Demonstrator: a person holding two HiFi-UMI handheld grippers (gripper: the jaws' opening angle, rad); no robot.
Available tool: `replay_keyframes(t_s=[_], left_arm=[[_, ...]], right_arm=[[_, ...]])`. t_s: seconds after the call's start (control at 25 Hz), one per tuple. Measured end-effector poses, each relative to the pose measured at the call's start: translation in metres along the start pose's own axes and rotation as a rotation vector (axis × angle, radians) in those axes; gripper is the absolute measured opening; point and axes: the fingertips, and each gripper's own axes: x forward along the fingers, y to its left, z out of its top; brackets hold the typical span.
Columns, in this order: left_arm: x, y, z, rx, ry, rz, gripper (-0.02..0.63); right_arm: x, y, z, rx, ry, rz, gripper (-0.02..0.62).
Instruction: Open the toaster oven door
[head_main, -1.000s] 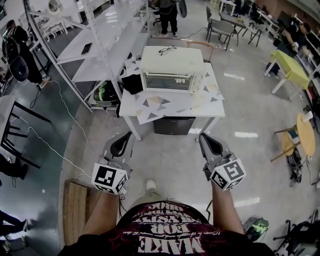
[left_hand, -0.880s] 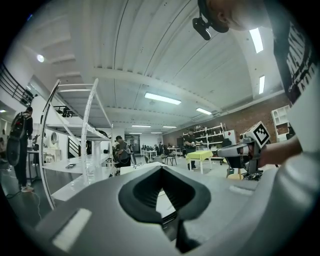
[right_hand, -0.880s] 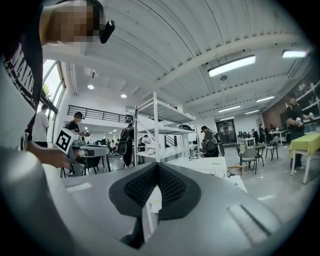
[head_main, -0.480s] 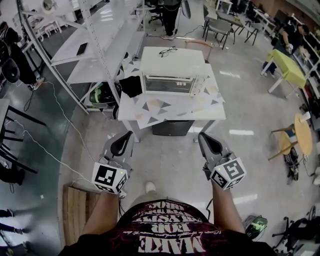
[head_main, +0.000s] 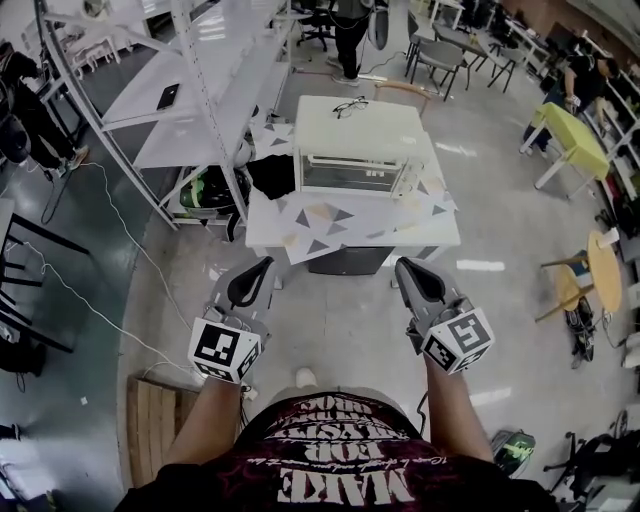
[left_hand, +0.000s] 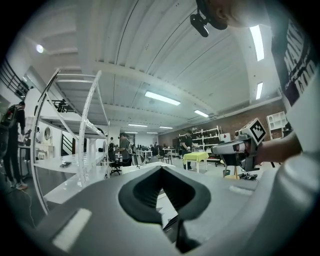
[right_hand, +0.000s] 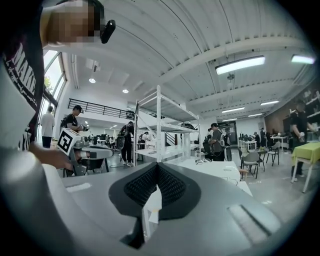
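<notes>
The white toaster oven (head_main: 357, 150) stands on a white table (head_main: 350, 228) ahead of me, its glass door (head_main: 348, 176) shut and facing me. A pair of glasses (head_main: 350, 104) lies on its top. My left gripper (head_main: 263, 265) is held low at the left, well short of the table, jaws together on nothing. Level with it at the right is my right gripper (head_main: 400, 266), shut and empty too. In the left gripper view the left gripper (left_hand: 161, 171) points across the room. The right gripper (right_hand: 156, 169) fills the bottom of its own view.
A white shelf rack (head_main: 200, 90) runs along the left of the table. A black cloth (head_main: 272, 175) lies beside the oven, and a dark box (head_main: 345, 260) sits under the table. A wooden pallet (head_main: 155, 415) is by my left foot. People, chairs and a yellow table (head_main: 575, 135) stand farther off.
The table and oven have come a little nearer and shifted slightly right in the head view. Both grippers keep their pose, shut and side by side.
</notes>
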Motion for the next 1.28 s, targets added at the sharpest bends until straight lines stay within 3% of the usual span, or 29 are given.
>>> replay_keyframes(t_s=[0.24,0.72,1.28], left_arm=[[-0.001,0.018,-0.008,-0.017,0.005,-0.009,0.002],[0.032,0.007,-0.018,-0.029,0.020,-0.057,0.002],[0.070,0.004,-0.021,-0.022,0.051,-0.047,0.002]], right_arm=[[0.010,0.007,0.001,0.007,0.013,-0.013,0.026],[0.000,-0.026,-0.015,0.045,0.028,-0.081,0.026],[0.023,-0.063,-0.018,0.070,0.020,-0.042,0.026]])
